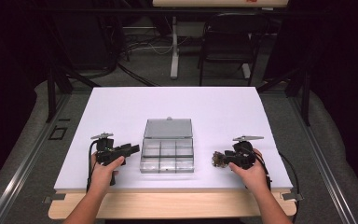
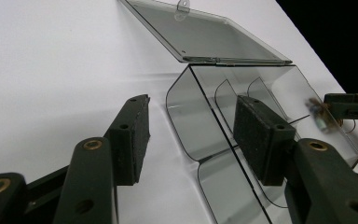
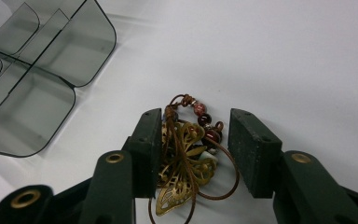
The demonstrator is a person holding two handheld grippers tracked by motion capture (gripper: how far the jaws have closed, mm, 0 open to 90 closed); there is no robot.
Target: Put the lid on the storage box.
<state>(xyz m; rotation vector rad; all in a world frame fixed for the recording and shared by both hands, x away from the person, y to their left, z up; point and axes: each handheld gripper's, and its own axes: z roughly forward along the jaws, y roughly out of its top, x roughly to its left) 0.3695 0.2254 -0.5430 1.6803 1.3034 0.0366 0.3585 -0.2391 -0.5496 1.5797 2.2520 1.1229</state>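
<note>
A butterfly pendant necklace [image 3: 182, 163], brass filigree on a brown cord with dark red beads, is seen lying on the white table [image 1: 121, 107], to the right of the clear compartment box [image 1: 167, 157] and apart from it. It is bracketed by the right gripper [image 3: 193, 151]: the jaws stand fairly wide, the left pad touching or nearly touching the pendant, the right pad clear of it with cord looping between, so nothing is clamped. The box sits at table centre with its lid [image 1: 168, 128] laid open toward the far side; the compartments look empty. The left gripper [image 2: 193, 133] is held at the box's left edge, jaws wide open, one pad outside the wall and one over a near compartment, nothing gripped. Judged step: picking up the necklace for the box. For a clean pick, the jaws should be closed on the pendant body and cord together, not on beads alone, so trailing loops are not left dragging; the box could be steadied from the left.
</note>
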